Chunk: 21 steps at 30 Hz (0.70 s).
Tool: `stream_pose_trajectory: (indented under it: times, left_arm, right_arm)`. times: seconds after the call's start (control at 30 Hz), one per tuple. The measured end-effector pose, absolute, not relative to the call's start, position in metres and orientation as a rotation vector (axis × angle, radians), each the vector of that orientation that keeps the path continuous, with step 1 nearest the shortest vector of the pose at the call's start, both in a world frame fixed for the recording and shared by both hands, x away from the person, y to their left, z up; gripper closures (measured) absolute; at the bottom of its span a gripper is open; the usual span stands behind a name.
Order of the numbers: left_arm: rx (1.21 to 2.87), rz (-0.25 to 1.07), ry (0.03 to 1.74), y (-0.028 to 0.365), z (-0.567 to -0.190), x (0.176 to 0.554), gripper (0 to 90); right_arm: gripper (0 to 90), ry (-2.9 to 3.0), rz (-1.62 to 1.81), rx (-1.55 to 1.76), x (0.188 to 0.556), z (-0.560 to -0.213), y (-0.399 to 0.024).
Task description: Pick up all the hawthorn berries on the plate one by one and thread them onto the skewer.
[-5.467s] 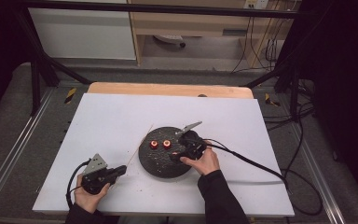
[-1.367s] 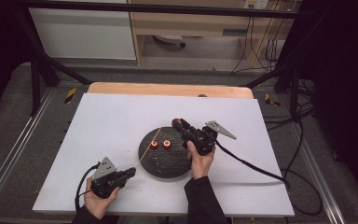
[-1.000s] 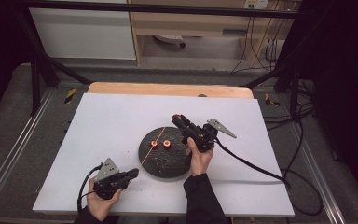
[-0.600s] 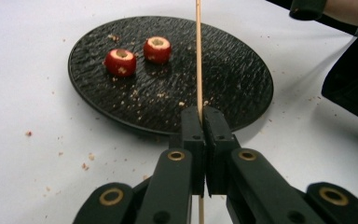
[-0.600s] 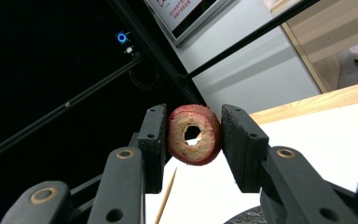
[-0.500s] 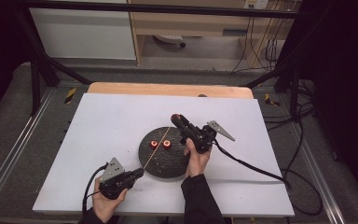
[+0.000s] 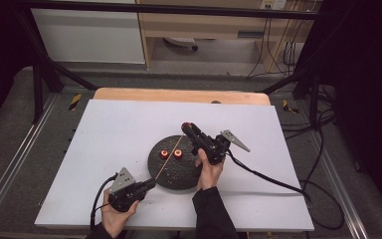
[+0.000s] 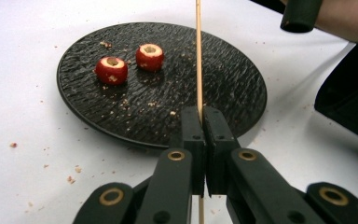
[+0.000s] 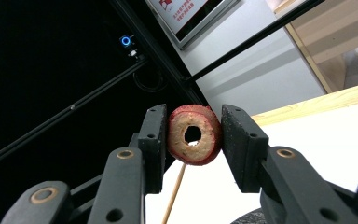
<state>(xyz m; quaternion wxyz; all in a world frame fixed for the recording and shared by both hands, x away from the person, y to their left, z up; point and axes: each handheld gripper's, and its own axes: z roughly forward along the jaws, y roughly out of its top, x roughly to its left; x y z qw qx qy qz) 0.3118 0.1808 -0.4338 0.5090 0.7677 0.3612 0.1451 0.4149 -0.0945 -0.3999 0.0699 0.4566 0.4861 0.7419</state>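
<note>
**Skewer and cored fruit slice held over a dark plate**

A round black plate [image 7: 175, 164] with a rough, rippled face sits near the middle of the white table top [image 7: 109, 129]. On it lie two small red fruit pieces [image 8: 129, 63], cored, side by side toward its far left part, each with a pale hollow facing up. Crumbs dot the plate and the white surface around it.

The left gripper [image 7: 146, 185], close to the near edge of the table, is clamped tight on a thin wooden skewer [image 8: 198, 60] that slants up across the plate toward the other hand. The right gripper [image 7: 188, 128] is lifted above the plate's far right rim, its jaws pinching a red-skinned ring of fruit [image 9: 194, 134] with a hole through its pale centre, facing the camera. In the right gripper view, the skewer's tip sits just below and behind that ring; whether it touches the ring I cannot tell.

The skewer's lower end is cut off by the gripper body. To the left, right and far side of the plate the white top lies open to its edges.
</note>
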Motion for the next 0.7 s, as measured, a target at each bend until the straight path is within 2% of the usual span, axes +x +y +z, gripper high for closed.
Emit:
stream_pose_trajectory:
  times: [0.7]
  left_arm:
    - [1.773, 0.362, 0.929, 0.153, -0.423, 0.322, 88.2]
  right_arm:
    - [62.9, 1.487, 2.25, 1.381, 0.411, -0.405, -0.091]
